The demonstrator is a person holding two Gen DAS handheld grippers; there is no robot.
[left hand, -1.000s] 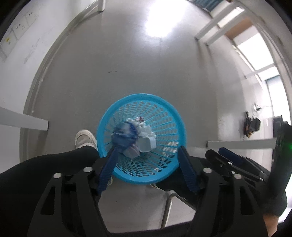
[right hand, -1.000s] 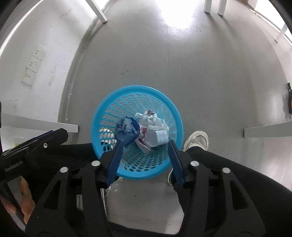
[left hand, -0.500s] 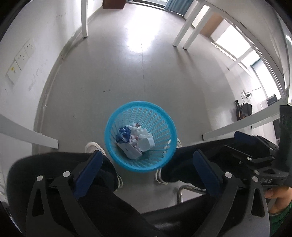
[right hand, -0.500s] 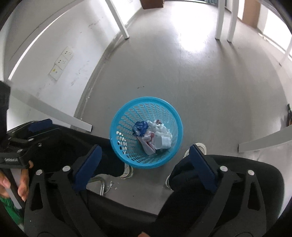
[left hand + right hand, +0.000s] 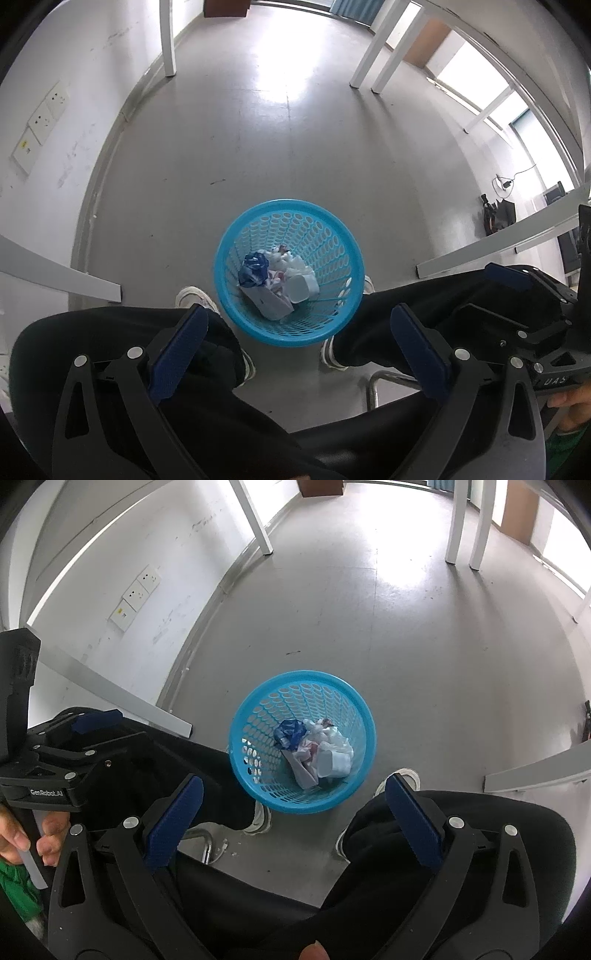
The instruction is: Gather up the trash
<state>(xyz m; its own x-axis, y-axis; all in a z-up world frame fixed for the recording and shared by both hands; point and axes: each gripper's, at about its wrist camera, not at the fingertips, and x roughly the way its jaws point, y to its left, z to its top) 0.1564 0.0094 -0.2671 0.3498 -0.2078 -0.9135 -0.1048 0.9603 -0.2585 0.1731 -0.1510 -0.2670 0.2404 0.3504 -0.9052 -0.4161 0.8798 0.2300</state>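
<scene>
Grippers that a second ago reached down into the blue basket [image 5: 334,317], each with a blue crumpled wrapper at its fingertip, now hang well above it, and the basket looks smaller in both views. The left gripper [image 5: 295,336] has its jaws spread as wide as they go, with nothing between the blue pads; the right gripper [image 5: 291,805] is likewise wide apart and empty. The blue crumpled wrapper [image 5: 253,269] now lies inside the basket at the left of the heap, touching white crumpled paper [image 5: 295,262] and a white cup [image 5: 299,290]. The basket stands on the grey floor [image 5: 258,155] between the seated person's shoes [image 5: 192,297].
</scene>
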